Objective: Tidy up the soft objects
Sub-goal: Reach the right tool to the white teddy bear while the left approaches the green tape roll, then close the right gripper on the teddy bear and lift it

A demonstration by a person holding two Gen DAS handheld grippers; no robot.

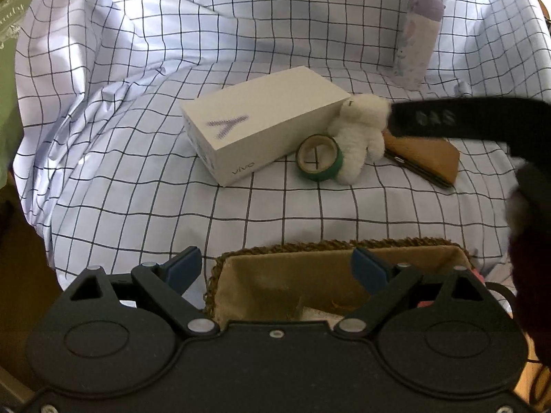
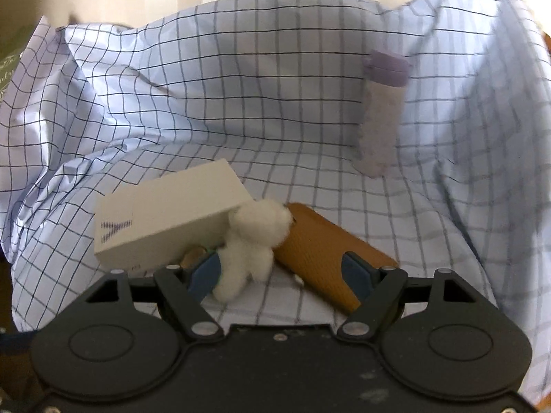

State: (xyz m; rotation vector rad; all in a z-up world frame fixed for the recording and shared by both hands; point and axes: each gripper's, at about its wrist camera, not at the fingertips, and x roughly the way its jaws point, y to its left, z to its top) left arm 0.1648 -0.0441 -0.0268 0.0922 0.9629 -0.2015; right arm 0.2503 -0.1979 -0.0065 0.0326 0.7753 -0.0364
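Checked cloth [image 1: 275, 199] covers the bench, bunched up along the far edge. Left wrist view: my left gripper [image 1: 277, 268] hangs over the woven basket [image 1: 310, 246] at the near edge, jaws wide, nothing between the pads; basket has a tan liner, contents too hidden to name. Mid-bench: white box [image 1: 255, 130], green tape roll [image 1: 319, 158] just beside it, white plush toy [image 1: 361, 137] touching roll and box, brown case [image 1: 427, 158] behind the toy. Purple-capped bottle [image 1: 418, 38] stands toward the far right corner. Right wrist view, blurred: my right gripper [image 2: 286, 275] is over mid-bench, jaws about half spread, not pressing anything. Plush toy [image 2: 251, 244] sits between the fingers, nearer the left pad [image 2: 206, 272], leaning on the white box [image 2: 165, 220]. Brown case [image 2: 320, 247] partly behind the right pad. Bottle [image 2: 382, 110] against the far folds.
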